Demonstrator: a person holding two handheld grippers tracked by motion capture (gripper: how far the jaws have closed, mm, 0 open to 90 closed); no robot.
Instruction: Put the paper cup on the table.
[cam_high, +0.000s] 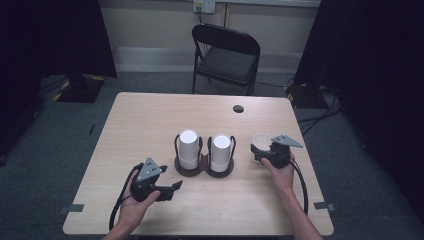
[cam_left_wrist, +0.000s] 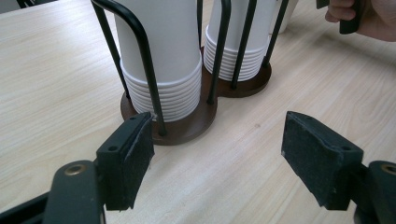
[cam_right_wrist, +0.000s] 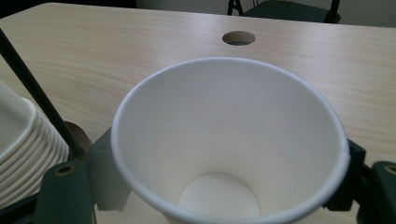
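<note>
Paper cup between the right jaws, left gripper idle beside the cup rack.

Near the table's (cam_high: 150, 120) front edge, the left gripper (cam_high: 172, 187) lay in the person's hand with bare wood around it, its jaws spread wide and empty, pointed at the dark rack (cam_left_wrist: 187, 126) of two stacks of white upturned cups (cam_left_wrist: 163, 60). Right of the rack, close by it, the right gripper (cam_high: 261, 148) had an upright paper cup (cam_right_wrist: 229, 140) between its jaws, mouth open; the jaws flanked its wall, but whether they pressed it could not be told. Beyond lay open tabletop, a round cable hole (cam_right_wrist: 238, 38) near the far edge, then a folding chair (cam_high: 227, 55).
</note>
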